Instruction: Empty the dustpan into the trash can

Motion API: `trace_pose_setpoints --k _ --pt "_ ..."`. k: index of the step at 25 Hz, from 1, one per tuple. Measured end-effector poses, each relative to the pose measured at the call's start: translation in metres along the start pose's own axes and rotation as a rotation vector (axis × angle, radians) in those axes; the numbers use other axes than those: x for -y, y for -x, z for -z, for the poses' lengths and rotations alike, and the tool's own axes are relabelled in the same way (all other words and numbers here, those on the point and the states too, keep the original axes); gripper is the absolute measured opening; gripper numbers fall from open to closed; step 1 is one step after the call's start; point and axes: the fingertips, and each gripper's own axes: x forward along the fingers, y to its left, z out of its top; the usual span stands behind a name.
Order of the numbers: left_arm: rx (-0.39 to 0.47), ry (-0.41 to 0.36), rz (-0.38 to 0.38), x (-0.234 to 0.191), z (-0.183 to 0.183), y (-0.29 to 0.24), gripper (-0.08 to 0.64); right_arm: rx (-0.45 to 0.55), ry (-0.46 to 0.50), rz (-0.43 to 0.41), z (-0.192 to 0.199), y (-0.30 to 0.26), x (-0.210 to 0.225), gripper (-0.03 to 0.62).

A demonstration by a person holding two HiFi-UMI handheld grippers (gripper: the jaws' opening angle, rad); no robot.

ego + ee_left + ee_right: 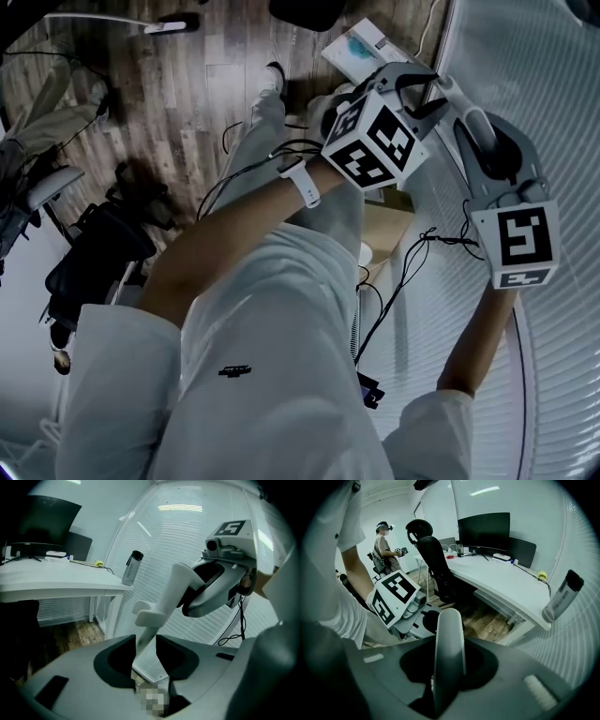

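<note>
- Head view: the left gripper (419, 89) and the right gripper (478, 131) meet above the grey wooden plank floor (169, 103). Both are at the slim white plastic handle of the dustpan (450, 92). I cannot find the trash can.
- Left gripper view: its jaws are spread and the handle passes loosely between them, probably only guided. Behind hangs a white ribbed blind (187, 531).
- Right gripper view: its jaws pinch the handle and, I judge, carry it. A curved white desk (501, 581) stands near.
</note>
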Motion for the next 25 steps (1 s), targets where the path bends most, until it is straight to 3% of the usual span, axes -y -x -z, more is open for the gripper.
trace_pose_setpoints --k 6,15,25 --pt "-0.017 -0.016 0.055 0.011 -0.007 0.002 0.120 0.010 -0.075 0.041 -0.004 0.014 -0.006 0.091" --pt "0.023 -0.048 0.096 0.028 -0.021 0.015 0.124 0.044 -0.245 0.124 -0.005 0.039 -0.016 0.091" --pt "0.017 -0.086 0.098 0.047 -0.032 0.024 0.120 0.082 -0.394 0.213 -0.008 0.061 -0.024 0.092"
